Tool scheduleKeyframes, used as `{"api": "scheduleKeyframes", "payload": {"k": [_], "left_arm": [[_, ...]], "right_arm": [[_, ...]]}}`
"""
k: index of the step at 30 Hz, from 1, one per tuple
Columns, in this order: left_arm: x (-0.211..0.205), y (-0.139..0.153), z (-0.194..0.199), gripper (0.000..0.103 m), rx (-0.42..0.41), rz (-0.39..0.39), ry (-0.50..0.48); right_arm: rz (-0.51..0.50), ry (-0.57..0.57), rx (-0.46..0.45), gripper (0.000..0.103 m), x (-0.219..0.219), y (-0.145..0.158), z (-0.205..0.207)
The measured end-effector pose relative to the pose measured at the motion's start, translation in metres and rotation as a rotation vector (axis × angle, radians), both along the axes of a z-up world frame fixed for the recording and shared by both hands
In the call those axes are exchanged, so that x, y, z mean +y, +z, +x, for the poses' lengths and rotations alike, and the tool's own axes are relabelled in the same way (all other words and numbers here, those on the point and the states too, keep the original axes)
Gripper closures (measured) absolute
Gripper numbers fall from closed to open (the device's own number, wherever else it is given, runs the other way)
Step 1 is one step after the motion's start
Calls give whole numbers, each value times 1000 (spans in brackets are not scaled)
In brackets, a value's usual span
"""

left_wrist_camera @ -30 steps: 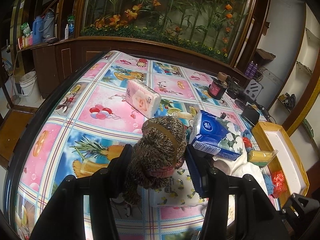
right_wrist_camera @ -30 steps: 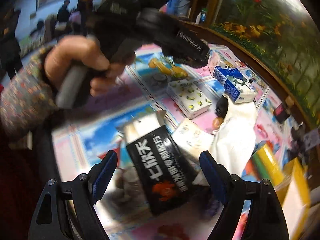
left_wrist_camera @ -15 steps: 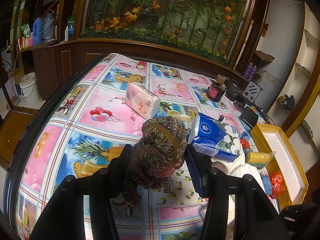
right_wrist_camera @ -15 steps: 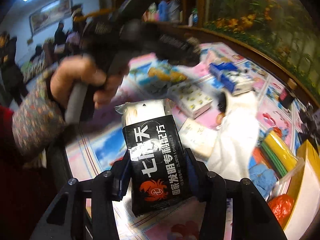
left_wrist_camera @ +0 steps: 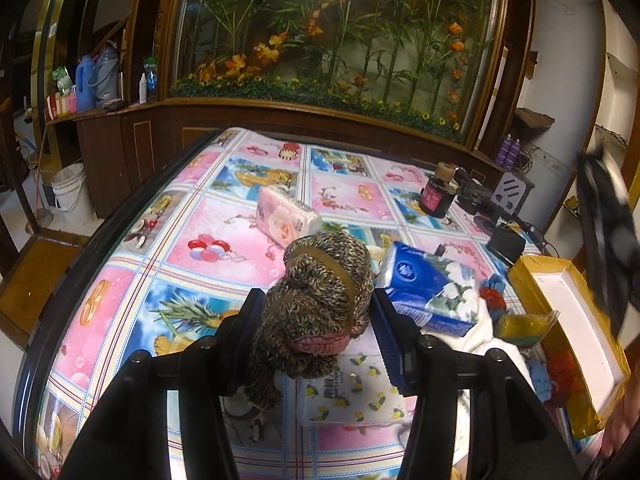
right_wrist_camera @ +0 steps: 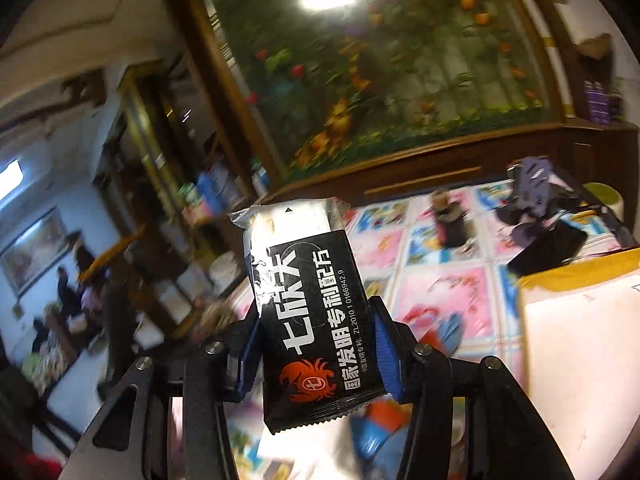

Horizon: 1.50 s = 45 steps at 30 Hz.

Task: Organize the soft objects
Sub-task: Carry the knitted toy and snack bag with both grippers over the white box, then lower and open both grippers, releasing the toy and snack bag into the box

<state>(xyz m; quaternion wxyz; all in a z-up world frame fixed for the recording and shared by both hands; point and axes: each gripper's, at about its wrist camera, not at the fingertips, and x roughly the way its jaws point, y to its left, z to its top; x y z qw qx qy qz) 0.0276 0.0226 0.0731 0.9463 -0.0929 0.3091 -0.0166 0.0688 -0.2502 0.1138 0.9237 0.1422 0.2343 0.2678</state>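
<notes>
Right gripper [right_wrist_camera: 316, 356]: clamped on black packet [right_wrist_camera: 312, 320]; carry yours level to box [right_wrist_camera: 580, 344]. Left gripper [left_wrist_camera: 316, 340]: clamped on knit bundle [left_wrist_camera: 320, 304]; keep squeeze gentle.

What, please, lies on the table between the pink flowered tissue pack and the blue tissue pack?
The speckled brown knitted bundle, held up in the left claw, shows between the pink flowered tissue pack and blue tissue pack in the left wrist view.
</notes>
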Motion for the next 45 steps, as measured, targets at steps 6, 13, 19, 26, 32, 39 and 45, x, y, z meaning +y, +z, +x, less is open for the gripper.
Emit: {"api": "scheduleKeyframes", "payload": {"k": [6,13,19,26,32,39,45], "left_arm": [[-26,10,-7,51,-53,-11,-49],[-99,22,-1,51,-44,-8,-201],[-193,21,28,52,50,-31,-395],[-301,-1,79,52,196,-9,-503],[-353,-33,113,52,320,22,-508],[-365,-42,121,52,351,60,-496],[-366,-44,125,50,357,60,-501]], "right_arm": [[-21,-173,10,50,-37,18,35],[-96,-295,112,50,-115,13,43],[-142,-441,215,50,-180,-12,48],[-182,-554,343,50,-237,-39,54],[-202,-574,432,50,-254,-62,64],[-211,-581,475,50,-247,-75,75],[-220,-587,497,49,-242,-80,77]]}}
